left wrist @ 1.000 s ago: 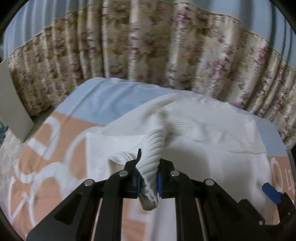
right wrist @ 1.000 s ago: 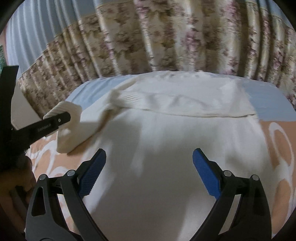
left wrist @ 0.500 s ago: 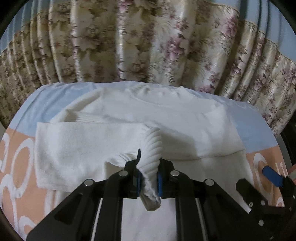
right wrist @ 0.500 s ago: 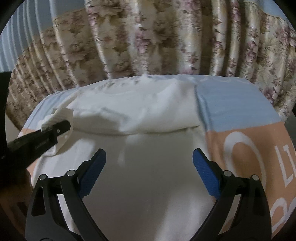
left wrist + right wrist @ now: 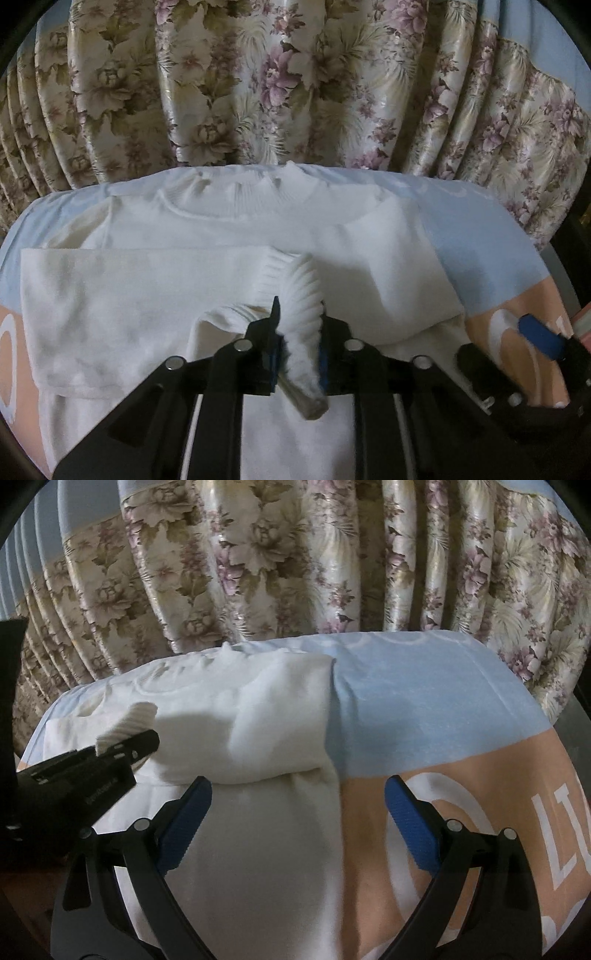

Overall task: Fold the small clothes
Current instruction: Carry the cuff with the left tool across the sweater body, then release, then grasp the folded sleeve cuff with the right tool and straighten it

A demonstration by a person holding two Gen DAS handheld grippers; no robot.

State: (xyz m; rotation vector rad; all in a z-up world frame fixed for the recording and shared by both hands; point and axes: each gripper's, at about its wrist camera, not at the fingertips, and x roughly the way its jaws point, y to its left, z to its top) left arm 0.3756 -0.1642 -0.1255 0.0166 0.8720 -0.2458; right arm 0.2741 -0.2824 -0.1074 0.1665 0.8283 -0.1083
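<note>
A white knitted sweater (image 5: 221, 229) lies flat on the blanket, collar toward the curtain. Its left sleeve (image 5: 129, 295) is folded across the chest. The ribbed cuff (image 5: 301, 295) stands between the pads of my left gripper (image 5: 298, 325), whose jaws are opening while the cuff still touches both pads. In the right wrist view the left gripper (image 5: 129, 746) hovers over the chest with the cuff (image 5: 129, 720) sticking out. My right gripper (image 5: 295, 812) is open with nothing in it, over the sweater's right edge, just below the folded right sleeve (image 5: 277, 731). One of its blue pads (image 5: 539, 338) shows at right.
The sweater rests on a blanket (image 5: 424, 709), light blue at the far end and orange with white lettering nearer. A floral curtain (image 5: 295, 92) hangs close behind the far edge. The surface drops off at the right edge (image 5: 569, 716).
My left gripper carried the cuff rightward across the chest, laying the sleeve flat; its jaws now stand slightly wider. My right gripper shifted right to the sweater's edge.
</note>
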